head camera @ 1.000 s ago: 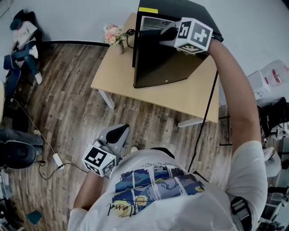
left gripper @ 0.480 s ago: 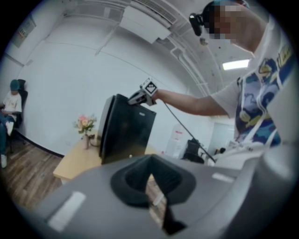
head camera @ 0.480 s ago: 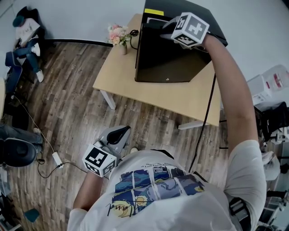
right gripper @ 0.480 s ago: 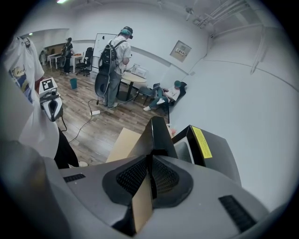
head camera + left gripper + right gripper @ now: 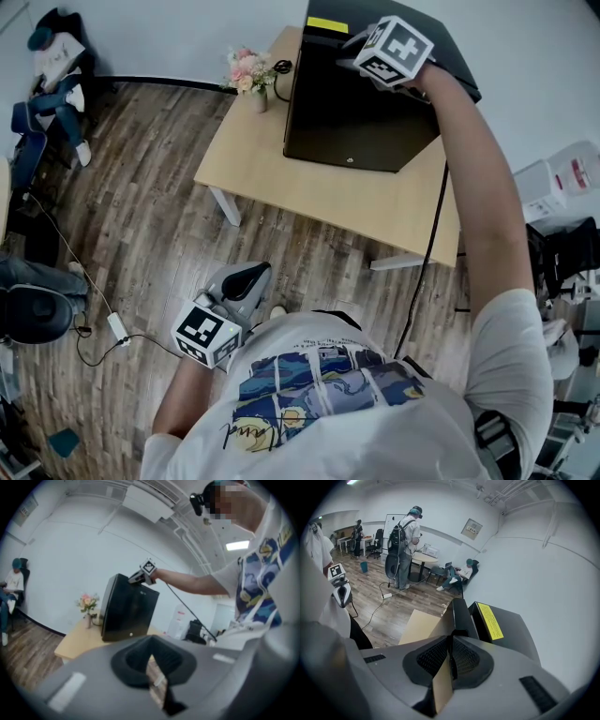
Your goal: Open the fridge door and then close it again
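At top edge of black mini fridge door, upper centre: right gripper, jaws together, nothing between. Lower left, over wood floor: left gripper, jaws closed, empty.

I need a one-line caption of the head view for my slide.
Right gripper at the top edge of the fridge door; left gripper held low over the floor.

A light wooden table carries a black fridge and a small flower vase.
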`<state>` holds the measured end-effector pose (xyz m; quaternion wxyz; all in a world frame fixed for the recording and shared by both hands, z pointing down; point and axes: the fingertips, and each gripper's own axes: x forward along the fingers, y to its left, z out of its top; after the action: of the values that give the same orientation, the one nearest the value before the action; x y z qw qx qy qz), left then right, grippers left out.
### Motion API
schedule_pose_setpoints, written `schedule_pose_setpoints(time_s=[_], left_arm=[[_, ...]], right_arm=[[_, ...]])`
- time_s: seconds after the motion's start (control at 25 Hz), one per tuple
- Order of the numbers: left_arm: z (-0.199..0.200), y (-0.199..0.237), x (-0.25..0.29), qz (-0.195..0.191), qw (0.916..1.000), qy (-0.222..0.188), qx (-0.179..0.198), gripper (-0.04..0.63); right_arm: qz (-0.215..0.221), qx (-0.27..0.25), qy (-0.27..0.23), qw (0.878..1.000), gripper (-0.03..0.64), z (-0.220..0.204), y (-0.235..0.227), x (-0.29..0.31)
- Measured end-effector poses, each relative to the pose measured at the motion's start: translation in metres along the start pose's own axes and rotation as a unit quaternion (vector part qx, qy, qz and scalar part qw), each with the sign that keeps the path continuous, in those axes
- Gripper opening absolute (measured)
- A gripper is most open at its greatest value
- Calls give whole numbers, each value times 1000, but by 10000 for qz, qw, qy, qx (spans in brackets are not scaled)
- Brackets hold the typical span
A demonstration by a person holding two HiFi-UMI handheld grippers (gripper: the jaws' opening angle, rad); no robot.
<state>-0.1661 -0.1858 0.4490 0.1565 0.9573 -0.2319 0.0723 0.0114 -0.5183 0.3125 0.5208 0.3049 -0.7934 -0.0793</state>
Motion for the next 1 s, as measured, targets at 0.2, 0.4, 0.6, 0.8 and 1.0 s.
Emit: schedule_pose_setpoints(time_s=[0.2, 0.4, 0.6, 0.8, 1.0], left_arm=[[1, 2, 7, -21, 10000, 29, -24, 9], [-1, 5, 14, -79, 9999, 93, -32, 9], [2, 3, 22, -170, 9998, 125, 8, 9], [1, 1, 28, -251, 9996, 150, 39, 9], [-1, 0, 31, -329, 9992, 218, 14, 9]], right_arm=[[-166, 220, -108, 9996, 38, 0, -13, 5], [-194, 214, -196, 9994, 38, 1, -14, 6], [-236, 237, -233, 9992, 38, 3, -13, 4], [-308, 313, -335, 9985, 40, 3, -14, 3], [-410, 390, -453, 9974, 44, 2, -14, 5]])
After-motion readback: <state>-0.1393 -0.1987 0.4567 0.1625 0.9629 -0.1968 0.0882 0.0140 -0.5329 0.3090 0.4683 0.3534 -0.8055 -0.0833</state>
